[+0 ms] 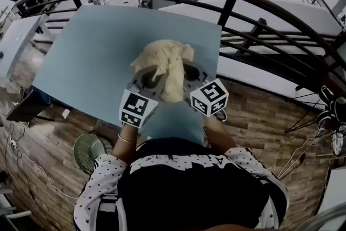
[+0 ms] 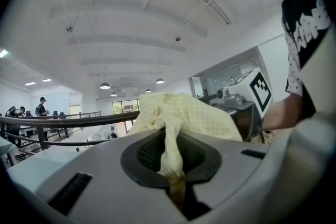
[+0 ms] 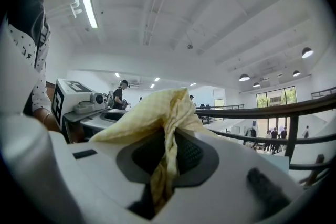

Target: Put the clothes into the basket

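Observation:
A pale yellow checked cloth [image 1: 165,67] hangs bunched above the near part of the blue table [image 1: 86,57], pinched from both sides. My left gripper [image 1: 151,79] is shut on its left fold, and in the left gripper view the fabric [image 2: 194,115] runs down into the closed jaws of the left gripper [image 2: 176,182]. My right gripper [image 1: 188,76] is shut on the right fold; the right gripper view shows the cloth [image 3: 152,118] drawn down between the right gripper's [image 3: 159,186] jaws. The two grippers sit close together, in front of my chest.
A dark curved railing [image 1: 232,2] runs round the far and right sides of the table. On the wooden floor at my left stands a round green basket-like thing [image 1: 89,151], with cables beside it. Several people stand far off in the hall.

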Available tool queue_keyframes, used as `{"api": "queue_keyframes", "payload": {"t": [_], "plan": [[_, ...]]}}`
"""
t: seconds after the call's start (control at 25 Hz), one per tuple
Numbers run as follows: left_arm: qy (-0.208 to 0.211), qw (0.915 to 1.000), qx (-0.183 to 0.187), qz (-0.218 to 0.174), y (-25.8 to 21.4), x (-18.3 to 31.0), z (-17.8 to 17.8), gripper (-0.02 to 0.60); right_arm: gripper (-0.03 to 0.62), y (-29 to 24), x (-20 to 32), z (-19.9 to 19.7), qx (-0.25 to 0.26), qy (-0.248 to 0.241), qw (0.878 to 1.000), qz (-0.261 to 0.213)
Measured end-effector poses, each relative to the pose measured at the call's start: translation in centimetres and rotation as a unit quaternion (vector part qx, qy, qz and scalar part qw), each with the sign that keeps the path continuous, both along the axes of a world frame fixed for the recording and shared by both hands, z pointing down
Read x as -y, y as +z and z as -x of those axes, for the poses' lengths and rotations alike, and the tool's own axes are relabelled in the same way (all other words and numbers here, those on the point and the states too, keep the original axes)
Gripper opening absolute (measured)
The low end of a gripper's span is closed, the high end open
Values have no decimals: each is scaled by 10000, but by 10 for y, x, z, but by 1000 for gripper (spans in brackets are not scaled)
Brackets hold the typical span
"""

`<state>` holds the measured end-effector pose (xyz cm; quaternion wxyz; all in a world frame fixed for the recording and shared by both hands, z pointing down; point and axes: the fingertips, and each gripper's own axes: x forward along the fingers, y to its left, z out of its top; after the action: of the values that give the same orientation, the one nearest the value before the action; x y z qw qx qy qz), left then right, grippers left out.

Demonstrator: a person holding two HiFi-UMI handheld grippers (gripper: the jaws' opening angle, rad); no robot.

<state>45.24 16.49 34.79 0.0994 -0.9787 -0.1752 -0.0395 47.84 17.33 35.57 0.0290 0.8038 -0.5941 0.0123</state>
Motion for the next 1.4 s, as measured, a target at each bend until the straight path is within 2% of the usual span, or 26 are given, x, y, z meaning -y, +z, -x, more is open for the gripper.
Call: {"api": "queue_keyframes", "payload": {"t": [0.52,1.08,1.4], "plan": [[-287,9996,-81,25,-1,-4,45,40,55,-2,-3,44,-63,-212,9997,-66],[-270,9996,-50,27,9,-52,78,40,55,8,-52,77,45,-160,9998,-141],[-504,9986,-125,-30,8,-76,93,40,55,8,-75,92,15,-370,9990,-236]]}}
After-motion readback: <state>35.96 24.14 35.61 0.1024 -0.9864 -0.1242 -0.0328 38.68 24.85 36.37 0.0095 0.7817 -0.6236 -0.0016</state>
